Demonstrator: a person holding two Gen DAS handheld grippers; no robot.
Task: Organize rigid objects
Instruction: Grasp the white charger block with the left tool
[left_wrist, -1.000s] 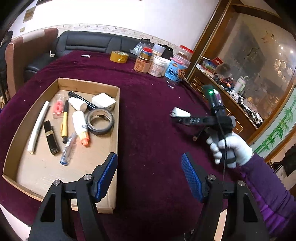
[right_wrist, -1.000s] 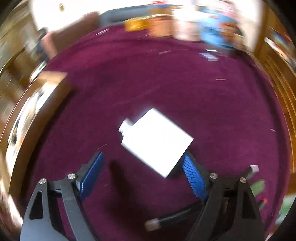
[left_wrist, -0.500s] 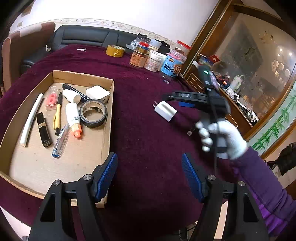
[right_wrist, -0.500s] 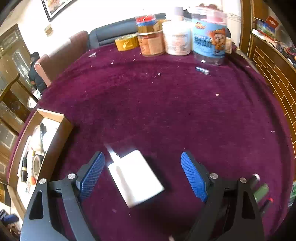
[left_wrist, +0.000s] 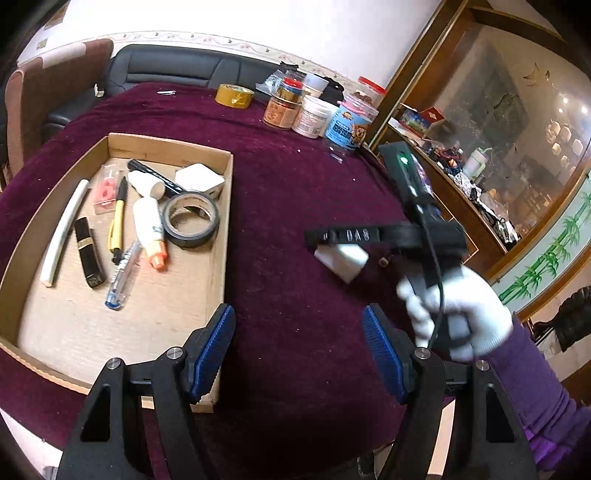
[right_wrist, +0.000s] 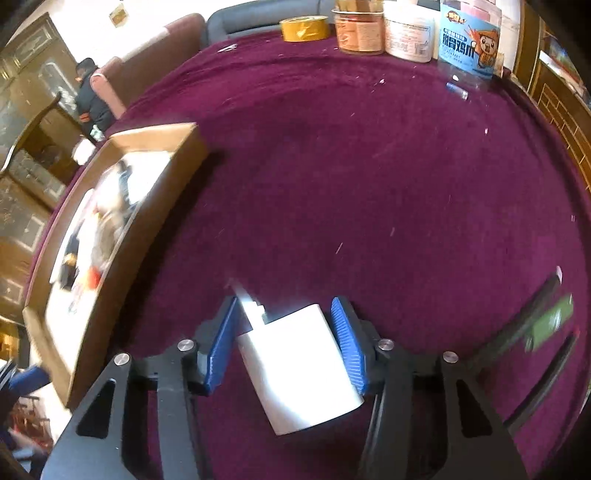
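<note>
A white charger plug (right_wrist: 299, 363) sits between the blue pads of my right gripper (right_wrist: 286, 341), which is shut on it. In the left wrist view the right gripper (left_wrist: 343, 240) holds the same white charger plug (left_wrist: 341, 260) above the purple tablecloth, right of the cardboard tray (left_wrist: 221, 258). The tray holds pens, a black tape roll (left_wrist: 191, 220), a white adapter (left_wrist: 199, 178), a glue tube and a lipstick. My left gripper (left_wrist: 299, 350) is open and empty over the cloth by the tray's near right corner.
Several jars (left_wrist: 314, 110) and a yellow tape roll (left_wrist: 234, 96) stand at the table's far edge. A small blue battery (right_wrist: 457, 90) lies near the jars. A wooden cabinet (left_wrist: 461, 206) runs along the right. Pens (right_wrist: 546, 325) lie at the right.
My right gripper has closed on the white charger plug and lifted it off the cloth, moving it toward the tray. The left gripper stayed open, shifting slightly.
</note>
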